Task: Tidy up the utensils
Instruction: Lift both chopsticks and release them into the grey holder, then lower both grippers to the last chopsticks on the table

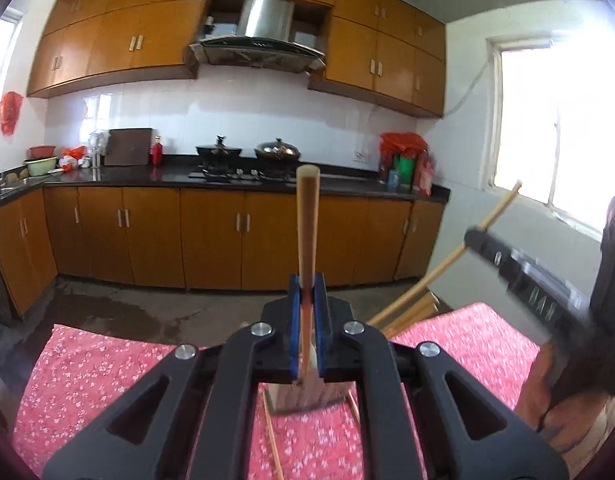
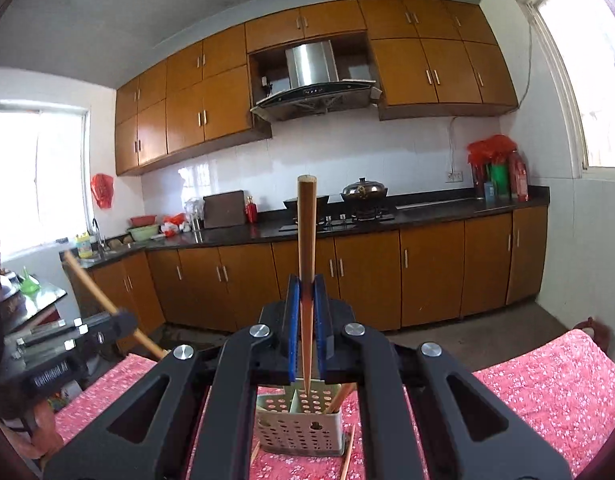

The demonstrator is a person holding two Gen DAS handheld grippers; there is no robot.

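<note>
Two grippers are up above the table (image 2: 547, 380) with the pink flowered cloth, and each one is closed on a single wooden chopstick. On the near middle of the cloth stands the perforated holder (image 2: 299, 432), with at least one chopstick already leaning inside it, and some loose chopsticks (image 2: 349, 452) lie on the cloth just beside it. The right gripper (image 2: 306, 320) clamps its chopstick (image 2: 306, 240) between the blue pads, with the thin tip pointing toward the holder. The left gripper (image 1: 306, 312) holds its chopstick (image 1: 307, 232) the same way. I think the main risk is a collision, because both hands are near the same small holder. A push from one tip against the wall could tip it over. A thin, smooth stick may also slip or swing in the pads and miss the compartment
</note>
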